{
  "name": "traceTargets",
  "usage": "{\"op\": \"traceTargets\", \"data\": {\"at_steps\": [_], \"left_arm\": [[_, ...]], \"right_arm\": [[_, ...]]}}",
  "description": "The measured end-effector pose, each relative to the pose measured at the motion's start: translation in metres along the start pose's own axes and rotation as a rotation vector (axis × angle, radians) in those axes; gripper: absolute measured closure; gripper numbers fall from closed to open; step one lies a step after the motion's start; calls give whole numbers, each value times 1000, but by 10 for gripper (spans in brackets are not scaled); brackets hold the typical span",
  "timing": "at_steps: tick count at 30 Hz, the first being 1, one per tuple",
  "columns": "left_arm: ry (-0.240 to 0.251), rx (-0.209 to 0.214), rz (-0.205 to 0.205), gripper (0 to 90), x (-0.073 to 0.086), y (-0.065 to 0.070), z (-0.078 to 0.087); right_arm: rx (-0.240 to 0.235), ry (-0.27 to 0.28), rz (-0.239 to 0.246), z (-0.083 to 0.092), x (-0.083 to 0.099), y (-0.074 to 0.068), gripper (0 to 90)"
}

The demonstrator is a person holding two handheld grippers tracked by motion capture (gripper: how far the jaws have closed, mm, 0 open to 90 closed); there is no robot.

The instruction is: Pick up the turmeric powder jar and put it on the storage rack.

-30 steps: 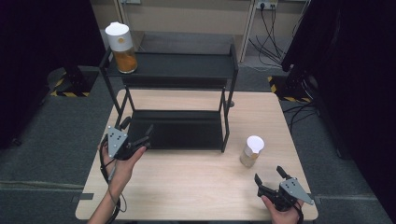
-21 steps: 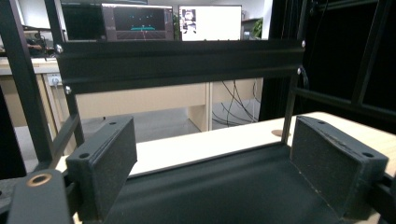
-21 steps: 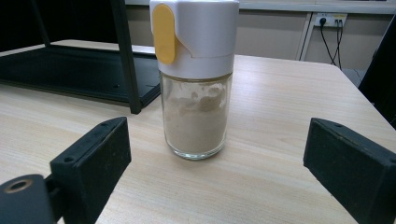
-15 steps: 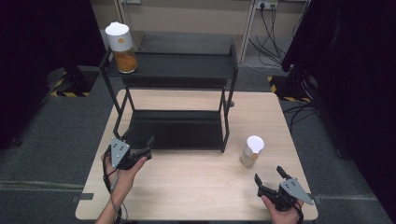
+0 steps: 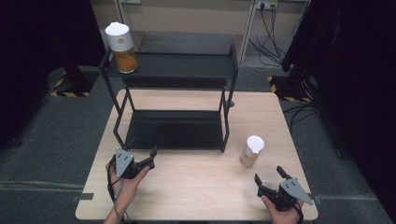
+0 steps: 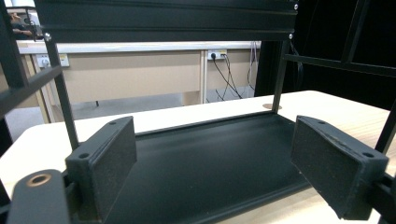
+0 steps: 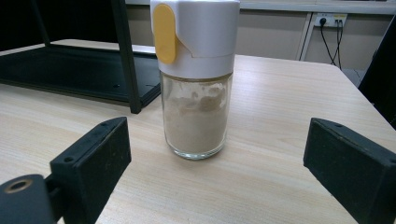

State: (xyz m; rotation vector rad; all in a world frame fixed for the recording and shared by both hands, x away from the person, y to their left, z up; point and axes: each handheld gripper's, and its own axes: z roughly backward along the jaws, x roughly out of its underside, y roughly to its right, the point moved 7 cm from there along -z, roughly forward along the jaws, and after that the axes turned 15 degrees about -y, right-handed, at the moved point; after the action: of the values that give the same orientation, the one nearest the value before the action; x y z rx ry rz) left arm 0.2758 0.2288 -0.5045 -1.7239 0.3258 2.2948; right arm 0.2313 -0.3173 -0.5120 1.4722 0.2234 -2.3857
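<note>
High view: a light wooden bench (image 5: 201,186) carries a black metal 2-tier shelf rack (image 5: 173,79) at its far side. On the rack's upper shelf, at the left end, stands a glass jar with orange contents and a white lid (image 5: 121,47). On the bench, just right of the rack's front right leg, stands a small glass shaker jar of pale powder with a white cap (image 5: 251,150). The left gripper (image 5: 140,162), held in a hand at the near left of the bench, points toward the rack's lower shelf with its fingers spread and nothing between them. The right gripper (image 5: 270,175), held in a hand at the near right corner, points toward the shaker jar, near it but apart, with its fingers spread.

Left gripper view: the 2 black fingers (image 6: 105,163) stand wide apart and empty, low over the bench just in front of the rack's flat black lower shelf (image 6: 205,163).

Right gripper view: the shaker jar (image 7: 196,79) stands upright on the bench, centred ahead of the open fingers (image 7: 91,161) and not touched by them. Its cap bears a yellow oval tab (image 7: 165,33). A rack leg (image 7: 126,56) rises just left of it.
</note>
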Motion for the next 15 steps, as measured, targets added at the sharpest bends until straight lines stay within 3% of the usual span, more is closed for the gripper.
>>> {"op": "traceTargets", "data": {"at_steps": [8, 15], "left_arm": [[-12, 6, 28, 142, 20, 3, 0], [-24, 19, 33, 141, 27, 4, -1]], "right_arm": [[-1, 0, 2, 0, 0, 0, 78], [0, 0, 3, 0, 0, 0, 78]]}}
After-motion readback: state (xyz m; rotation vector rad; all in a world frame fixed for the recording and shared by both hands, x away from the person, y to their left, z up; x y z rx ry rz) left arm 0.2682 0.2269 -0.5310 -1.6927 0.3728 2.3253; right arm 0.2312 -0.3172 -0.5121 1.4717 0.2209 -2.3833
